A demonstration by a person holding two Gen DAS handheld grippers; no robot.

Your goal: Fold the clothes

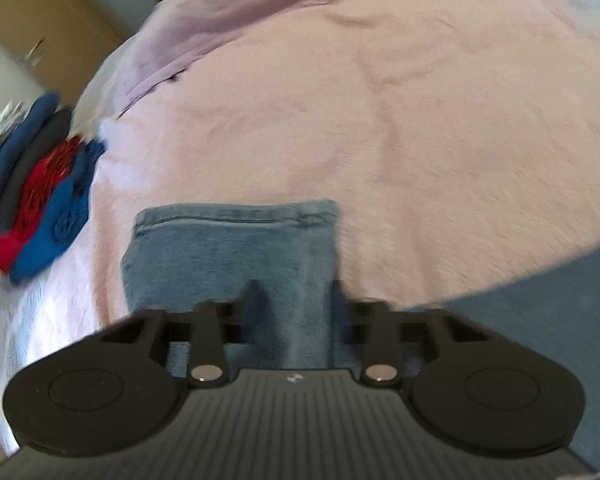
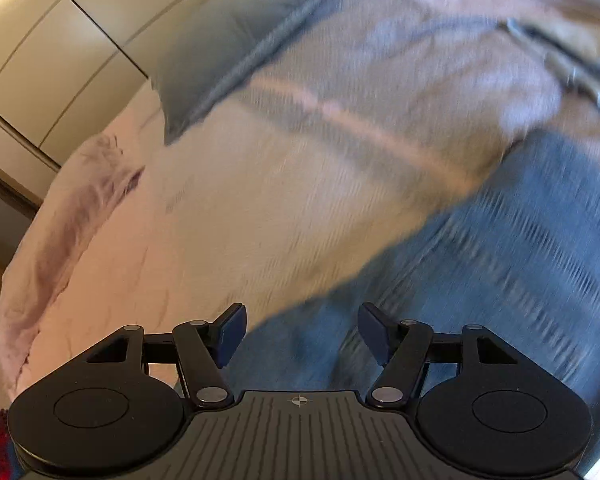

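Jeans [image 1: 228,248] lie on a pink bed [image 1: 420,140]. Left gripper [image 1: 296,292] has its jaws clamped on the denim. Right gripper [image 2: 300,328] hovers over the denim, jaws apart and empty. Folded clothes [image 1: 40,184] sit nearby.

Left gripper [image 1: 294,300] points steeply down, fingers [image 1: 252,300] drawn in w/ a fold of denim running up between them, pads pressing on it. Right gripper [image 2: 302,332] also angled down, blue pads [image 2: 230,330] standing well apart, nothing pinched btwn them. Both views motion-blurred.
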